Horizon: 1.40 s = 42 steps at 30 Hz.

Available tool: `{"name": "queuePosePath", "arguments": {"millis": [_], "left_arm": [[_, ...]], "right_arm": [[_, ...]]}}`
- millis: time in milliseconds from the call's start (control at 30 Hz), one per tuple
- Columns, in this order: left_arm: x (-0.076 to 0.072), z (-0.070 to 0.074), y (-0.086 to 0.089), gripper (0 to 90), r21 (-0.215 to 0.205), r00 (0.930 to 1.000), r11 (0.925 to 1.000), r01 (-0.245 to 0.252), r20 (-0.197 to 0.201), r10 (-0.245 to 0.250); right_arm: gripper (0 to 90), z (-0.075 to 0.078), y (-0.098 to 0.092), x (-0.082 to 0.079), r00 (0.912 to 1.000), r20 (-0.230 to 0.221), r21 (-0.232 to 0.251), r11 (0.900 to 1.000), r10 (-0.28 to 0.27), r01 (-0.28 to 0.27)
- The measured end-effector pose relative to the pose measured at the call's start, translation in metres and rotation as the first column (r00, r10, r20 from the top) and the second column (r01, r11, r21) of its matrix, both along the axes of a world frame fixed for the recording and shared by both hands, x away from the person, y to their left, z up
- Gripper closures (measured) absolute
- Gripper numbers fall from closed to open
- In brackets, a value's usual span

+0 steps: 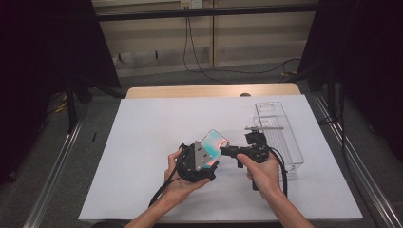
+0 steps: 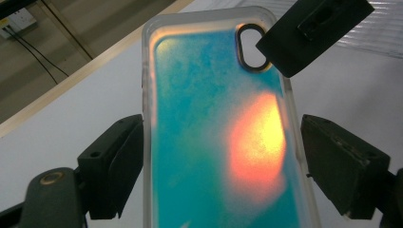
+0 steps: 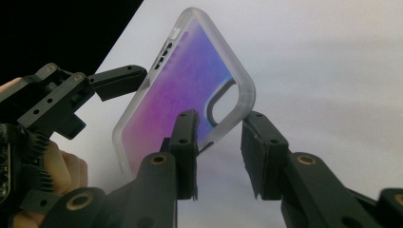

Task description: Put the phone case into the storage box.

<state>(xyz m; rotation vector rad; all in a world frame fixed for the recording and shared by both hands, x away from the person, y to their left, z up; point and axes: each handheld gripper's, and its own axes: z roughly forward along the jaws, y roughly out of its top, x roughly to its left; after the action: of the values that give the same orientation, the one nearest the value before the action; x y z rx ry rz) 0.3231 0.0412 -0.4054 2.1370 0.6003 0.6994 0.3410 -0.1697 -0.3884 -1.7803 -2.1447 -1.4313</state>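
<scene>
My left claw (image 1: 207, 151) grips the phone case (image 1: 215, 142) by its sides. My right claw (image 3: 218, 142) isn't clamped yet, its jaws either side of the case's top corner.

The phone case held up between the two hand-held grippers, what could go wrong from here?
1. The right hand-held gripper straddles only the corner of the phone case by the camera cutout; a pinch there might slip off or twist the case.
2. The left hand-held gripper holds it by its long edges above the table; a sideways pull could work it loose and drop it.
3. The clear tray lies close behind the right hand and could get bumped.
</scene>
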Motion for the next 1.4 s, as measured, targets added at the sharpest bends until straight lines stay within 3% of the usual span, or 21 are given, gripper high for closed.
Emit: {"name": "queuePosePath", "arguments": {"millis": [400, 800, 1133, 1200, 1300, 1400], "left_arm": [[-0.003, 0.0, -0.003, 17.0, 0.008, 0.9998, 0.9999, 0.008, 0.017, -0.008], [0.0, -0.004, -0.004, 17.1, 0.026, 0.9993, 0.9996, -0.011, 0.037, 0.01], [0.0, -0.003, -0.003, 16.7, 0.014, 0.9989, 0.9998, -0.015, 0.044, 0.014], [0.002, -0.003, -0.002, 16.1, 0.003, 0.9995, 0.9999, -0.013, 0.03, 0.013], [0.006, -0.003, -0.001, 15.7, -0.026, 0.9995, 0.9996, 0.011, -0.03, -0.012], [0.008, -0.003, 0.0, 9.2, -0.05, 0.9989, 0.9987, -0.004, -0.046, 0.001]], "right_arm": [[69.6, -0.003, 0.001, 0.004, 0.9996, -0.021, 0.024, 1.0, -0.019, 0.02], [80.3, 0.0, -0.002, 0.001, 0.9989, -0.041, 0.122, 0.992, -0.023, 0.028], [82.3, 0.002, -0.001, -0.001, 1.0, -0.006, 0.14, 0.99, 0.006, -0.005], [82.3, 0.003, -0.001, -0.002, 1.0, 0.002, 0.141, 0.99, 0.006, -0.006], [83.5, 0.004, -0.002, -0.002, 0.9999, 0.011, 0.138, 0.99, 0.013, -0.014], [84.3, 0.004, -0.001, -0.002, 0.9996, 0.018, 0.135, 0.991, 0.02, -0.023]]}}
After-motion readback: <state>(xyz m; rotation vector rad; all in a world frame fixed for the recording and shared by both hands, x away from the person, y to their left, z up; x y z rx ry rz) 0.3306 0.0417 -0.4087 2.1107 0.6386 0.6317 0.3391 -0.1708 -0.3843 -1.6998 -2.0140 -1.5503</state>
